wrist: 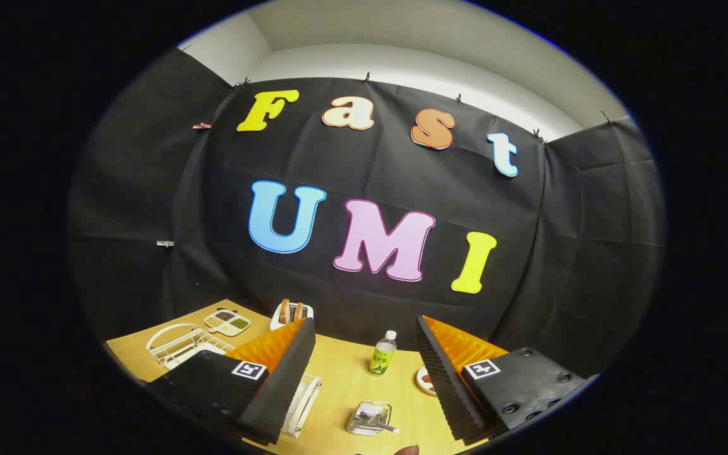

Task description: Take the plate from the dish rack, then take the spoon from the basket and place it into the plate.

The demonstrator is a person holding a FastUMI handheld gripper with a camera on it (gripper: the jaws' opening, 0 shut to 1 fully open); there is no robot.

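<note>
Both fingers (364,385) stood wide apart (holding nothing) high above the desk (339,373), probably to survey basket (370,418) and dish rack (177,346).

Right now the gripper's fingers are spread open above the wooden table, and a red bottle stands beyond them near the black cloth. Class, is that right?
Not quite. The gripper view shows the bottle is green-labelled with a white cap, not red. The rest holds: the gripper is open above the wooden table.

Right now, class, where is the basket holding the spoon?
In the gripper view, the basket sits on the table between the open jaws, just nearer than the green-labelled bottle.
</note>
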